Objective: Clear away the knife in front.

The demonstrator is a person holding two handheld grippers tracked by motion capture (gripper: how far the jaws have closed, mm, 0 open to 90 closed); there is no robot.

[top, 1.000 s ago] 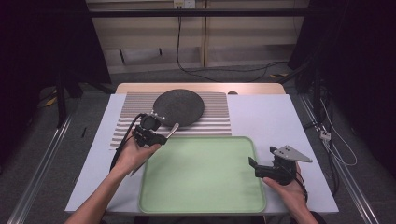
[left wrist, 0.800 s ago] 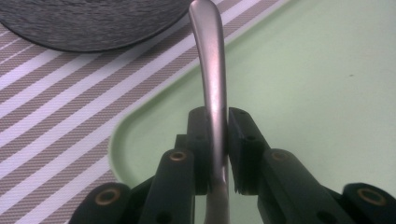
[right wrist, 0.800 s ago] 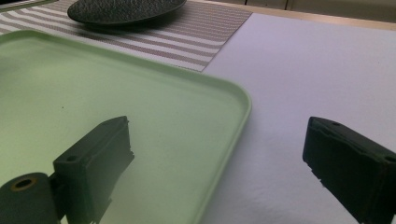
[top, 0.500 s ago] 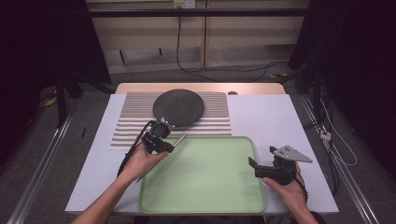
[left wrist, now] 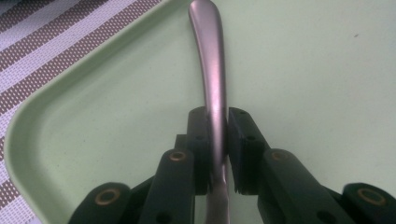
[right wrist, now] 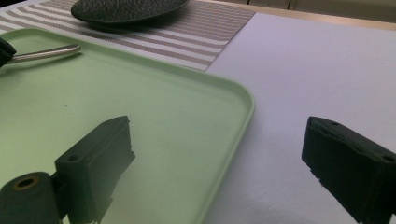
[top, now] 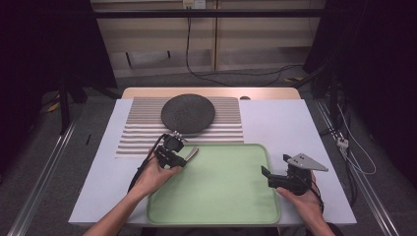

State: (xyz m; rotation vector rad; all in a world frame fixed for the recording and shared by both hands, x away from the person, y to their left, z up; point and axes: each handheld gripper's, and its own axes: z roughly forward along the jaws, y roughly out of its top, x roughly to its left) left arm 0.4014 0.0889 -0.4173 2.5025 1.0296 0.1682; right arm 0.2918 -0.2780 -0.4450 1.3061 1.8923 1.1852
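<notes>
metal handle [left wrist: 211, 70] clamped in ur left gripper [left wrist: 217, 140], long axis pointing over green tray [top: 221, 196] far-left corner; right gripper [right wrist: 224, 158] wide, empty, at tray's right edge.

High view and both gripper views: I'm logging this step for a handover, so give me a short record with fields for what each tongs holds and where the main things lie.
left tongs: shut on the metal handle, over the tray's far left corner
handle: the held piece's other end is hidden, so its kind cannot be told
right tongs: open, nothing between the jaws, astride the tray's right rim
tray: green, bare, on the white sheet
plate: dark, round, on the striped mat beyond the tray
</notes>
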